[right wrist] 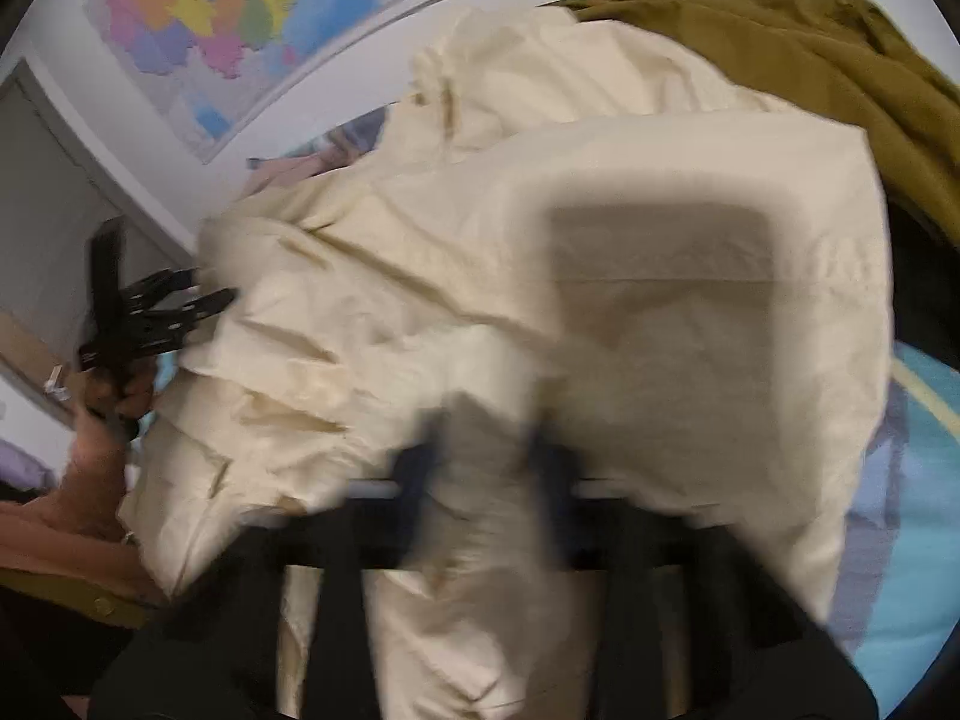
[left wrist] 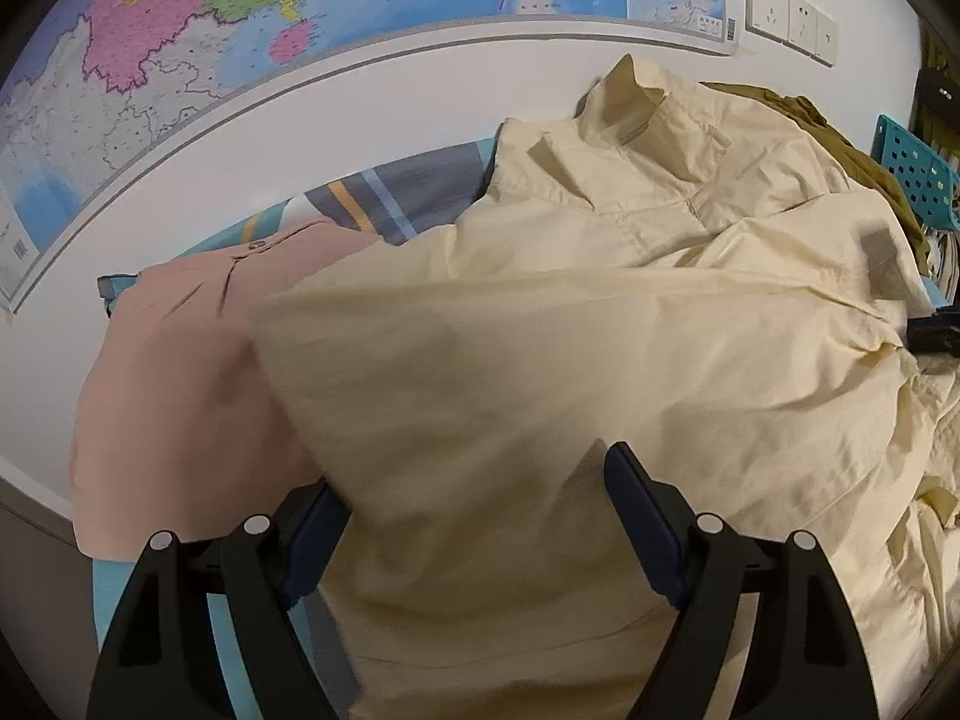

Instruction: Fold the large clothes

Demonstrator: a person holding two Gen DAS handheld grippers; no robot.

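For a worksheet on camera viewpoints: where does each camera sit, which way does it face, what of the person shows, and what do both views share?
Left wrist: sits on the left tongs, looks along them down at the cream garment towards the wall map; only its own wide-apart fingers show.
Right wrist: sits on the right tongs, blurred, facing the same garment; the person's left hand shows at the left.
Shared: cream garment, olive garment, map.

wall map (left wrist: 252,6) | wall sockets (left wrist: 789,15) | teal perforated basket (left wrist: 915,165)
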